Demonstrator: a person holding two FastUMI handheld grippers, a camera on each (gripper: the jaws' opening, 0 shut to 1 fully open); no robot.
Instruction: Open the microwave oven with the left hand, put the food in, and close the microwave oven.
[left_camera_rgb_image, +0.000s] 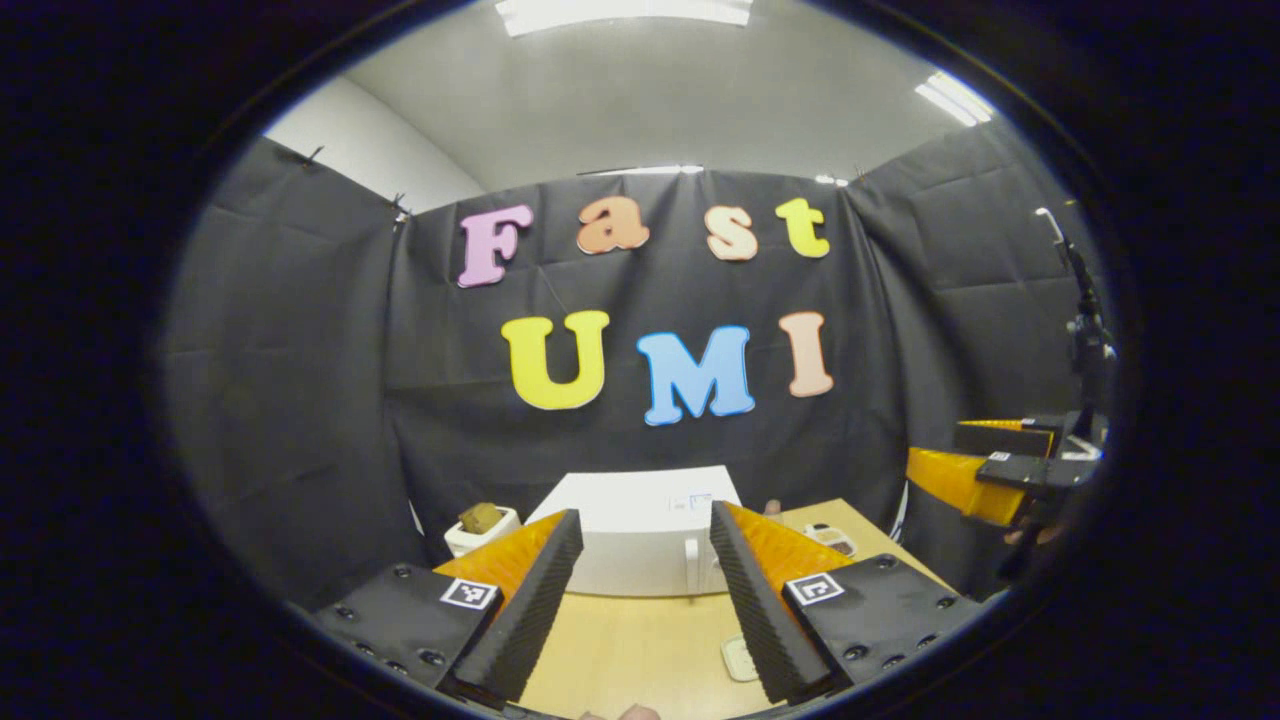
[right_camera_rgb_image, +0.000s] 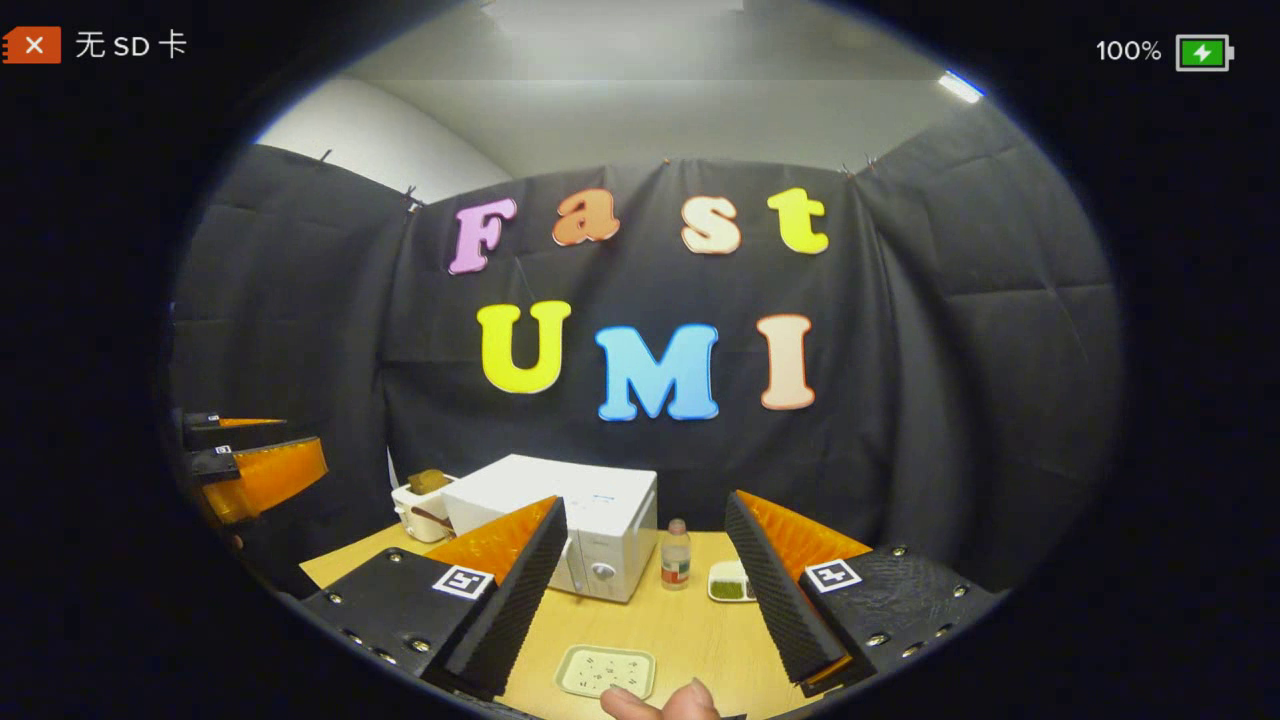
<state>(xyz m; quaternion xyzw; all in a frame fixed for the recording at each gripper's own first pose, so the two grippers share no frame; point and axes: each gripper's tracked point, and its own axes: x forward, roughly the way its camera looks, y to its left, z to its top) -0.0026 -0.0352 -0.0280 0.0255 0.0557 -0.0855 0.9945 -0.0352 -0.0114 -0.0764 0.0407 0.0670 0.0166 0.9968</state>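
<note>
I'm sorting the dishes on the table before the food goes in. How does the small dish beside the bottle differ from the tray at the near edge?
The small dish holds something dark green; the tray looks pale and speckled, with nothing piled on it. The small dish sits far back beside the bottle, near the microwave; the tray lies at the table's near edge, by a fingertip. The small dish looks smaller, perhaps because it is farther off. Both are shallow, light-coloured and lie flat on the table.

Orange-black ridged tool (left_camera_rgb_image: 640, 600) fingers

White microwave (right_camera_rgb_image: 570, 525) door closed on table (right_camera_rgb_image: 690, 630), right gripper (right_camera_rgb_image: 645, 590) fingers apart
</note>
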